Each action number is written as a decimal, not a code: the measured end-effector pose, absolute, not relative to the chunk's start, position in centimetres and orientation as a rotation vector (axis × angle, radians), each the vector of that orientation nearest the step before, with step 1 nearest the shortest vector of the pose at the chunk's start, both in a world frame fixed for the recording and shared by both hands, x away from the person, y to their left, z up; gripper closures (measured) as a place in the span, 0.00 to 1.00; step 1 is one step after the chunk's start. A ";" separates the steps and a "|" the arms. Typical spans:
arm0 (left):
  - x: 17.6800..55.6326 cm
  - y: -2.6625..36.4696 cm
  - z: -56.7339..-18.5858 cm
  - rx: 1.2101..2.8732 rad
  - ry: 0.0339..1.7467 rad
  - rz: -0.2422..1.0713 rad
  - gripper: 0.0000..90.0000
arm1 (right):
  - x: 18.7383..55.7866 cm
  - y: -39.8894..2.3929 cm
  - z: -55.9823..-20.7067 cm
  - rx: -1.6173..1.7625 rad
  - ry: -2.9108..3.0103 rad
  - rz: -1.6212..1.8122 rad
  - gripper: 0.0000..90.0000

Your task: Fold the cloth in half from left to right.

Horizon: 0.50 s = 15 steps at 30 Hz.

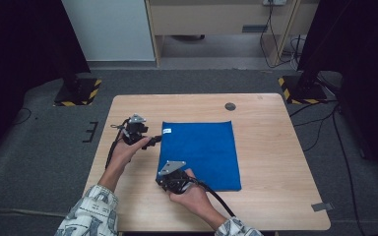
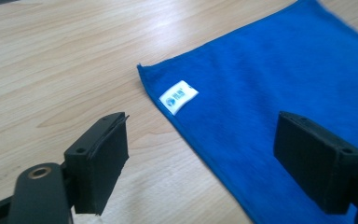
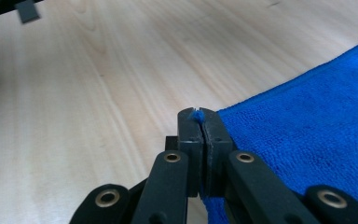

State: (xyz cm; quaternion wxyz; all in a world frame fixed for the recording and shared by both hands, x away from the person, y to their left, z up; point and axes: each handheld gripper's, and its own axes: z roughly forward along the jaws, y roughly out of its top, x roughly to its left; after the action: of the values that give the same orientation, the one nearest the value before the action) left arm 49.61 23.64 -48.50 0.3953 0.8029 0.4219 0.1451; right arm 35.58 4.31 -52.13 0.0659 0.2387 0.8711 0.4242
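Blue cloth [image 1: 202,155] lies flat on my wooden table [image 1: 270,162], and my right gripper [image 3: 198,122] has clamped tight on its near left corner, a tuft of blue showing between the pads. My left gripper [image 2: 200,154] stands wide, jaws astride the far left edge without pinching it, beside a small white label [image 2: 179,96] whose print is too small to read.

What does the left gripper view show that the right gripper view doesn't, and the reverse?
Left gripper view: the left gripper with jaws apart, nothing between them, straddling the cloth's edge near the corner that bears a white label.

Right gripper view: the right gripper with jaws shut on a cloth corner, a blue tuft poking out at the tips; a grey tag lies at the table's far edge.

Both: the blue cloth lying flat on the wooden table.
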 end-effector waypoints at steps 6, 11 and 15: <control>51.3 23.5 -49.5 2.028 1.106 0.375 0.25 | 34.8 5.3 -52.0 0.719 2.644 1.318 0.99; 52.1 23.7 -50.5 2.001 1.136 0.404 0.32 | 34.3 5.9 -51.9 0.713 2.648 1.327 0.98; 53.0 23.2 -50.9 2.049 1.139 0.397 0.34 | 34.1 5.8 -51.9 0.709 2.656 1.331 0.98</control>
State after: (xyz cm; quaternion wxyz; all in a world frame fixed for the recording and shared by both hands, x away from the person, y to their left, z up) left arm 52.95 23.21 -50.94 0.3728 0.7997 0.4444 0.1550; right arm 34.14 5.84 -51.93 0.0437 0.2321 0.8688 0.4353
